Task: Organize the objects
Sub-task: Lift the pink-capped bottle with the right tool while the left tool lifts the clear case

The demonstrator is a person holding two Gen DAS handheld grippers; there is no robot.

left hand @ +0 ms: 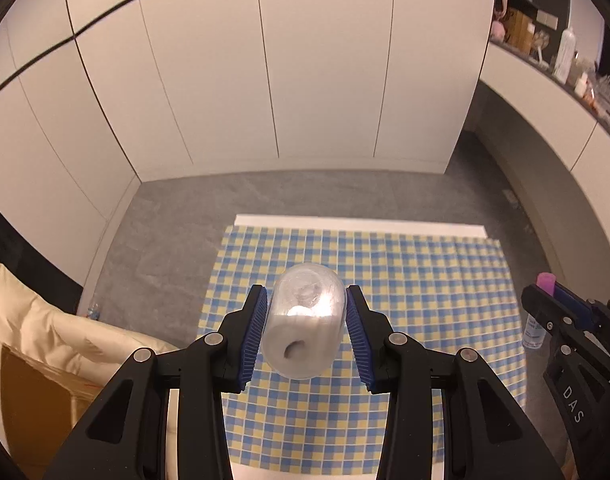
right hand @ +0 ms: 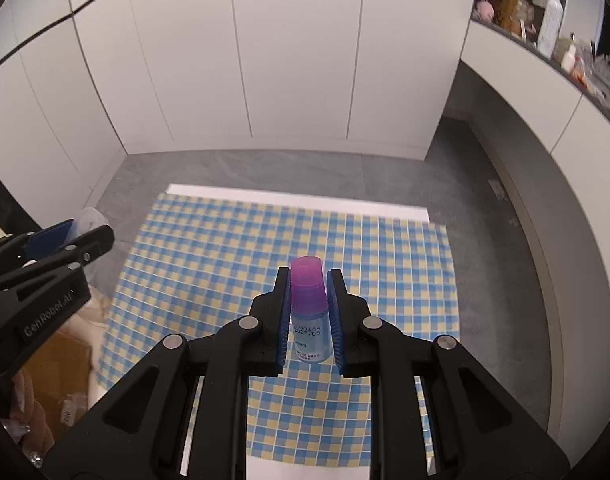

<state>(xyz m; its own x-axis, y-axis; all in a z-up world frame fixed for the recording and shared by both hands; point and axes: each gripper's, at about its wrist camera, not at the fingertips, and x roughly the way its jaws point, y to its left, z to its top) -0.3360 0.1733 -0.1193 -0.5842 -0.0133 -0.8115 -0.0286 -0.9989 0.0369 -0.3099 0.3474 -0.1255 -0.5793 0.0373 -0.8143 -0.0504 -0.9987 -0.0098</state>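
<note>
My left gripper is shut on a clear round plastic container with a white roll inside, held in the air above the blue-and-yellow checked cloth. My right gripper is shut on a small clear bottle with a purple cap and a printed label, also lifted above the checked cloth. In the left wrist view the right gripper shows at the right edge with the purple cap. In the right wrist view the left gripper shows at the left edge with the clear container.
The cloth covers a white table on a grey floor. White cabinet doors stand behind. A cluttered shelf runs along the right. A cream cushion and a cardboard box sit at the left.
</note>
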